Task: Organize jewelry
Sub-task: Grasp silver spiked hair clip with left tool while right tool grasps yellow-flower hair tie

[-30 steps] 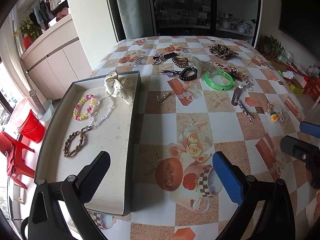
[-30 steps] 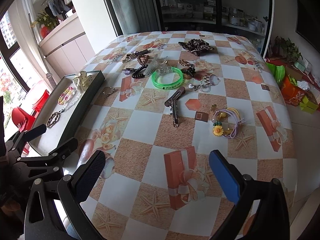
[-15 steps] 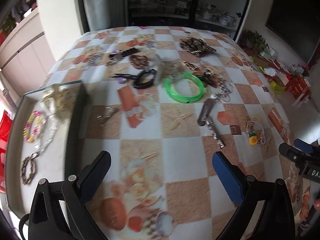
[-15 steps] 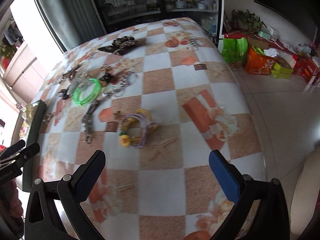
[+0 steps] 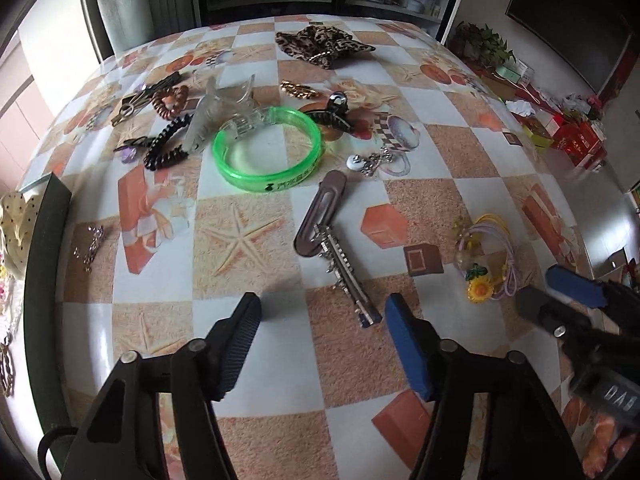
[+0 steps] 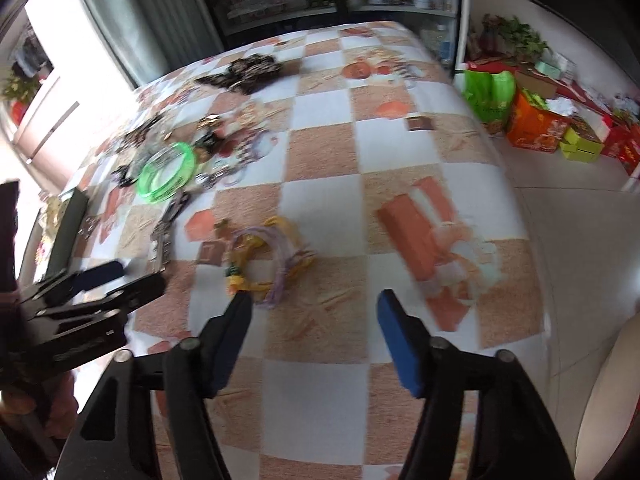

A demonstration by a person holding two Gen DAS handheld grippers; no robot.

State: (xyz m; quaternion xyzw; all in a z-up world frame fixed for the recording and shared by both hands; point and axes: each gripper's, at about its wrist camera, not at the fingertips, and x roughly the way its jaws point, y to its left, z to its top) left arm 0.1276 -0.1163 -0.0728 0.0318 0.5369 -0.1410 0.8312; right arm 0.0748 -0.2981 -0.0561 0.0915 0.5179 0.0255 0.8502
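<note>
My left gripper [image 5: 322, 312] hovers low over the checked tablecloth with its jaws closing. The near end of a rhinestone hair clip [image 5: 346, 276] lies between them, close to the blue finger, and the pads do not press it. A brown oval clip [image 5: 320, 212] lies against its far end, and a green bangle [image 5: 268, 152] sits beyond. My right gripper [image 6: 314, 306] is also closing, with bare cloth between its jaws. A bunch of yellow and lilac hair ties with a sunflower [image 6: 268, 256] lies just ahead of its left finger. The dark tray [image 5: 44, 240] stands at the left.
A clear claw clip [image 5: 216, 112], a black coil tie [image 5: 168, 144], a leopard scrunchie [image 5: 324, 44] and other small pieces crowd the far half of the table. The table's right edge [image 6: 520, 200] drops to a tiled floor with boxes and bags [image 6: 536, 124].
Both views have swung right across the table, the left from the tray to the clips, the right to the hair ties. Both pairs of jaws have narrowed.
</note>
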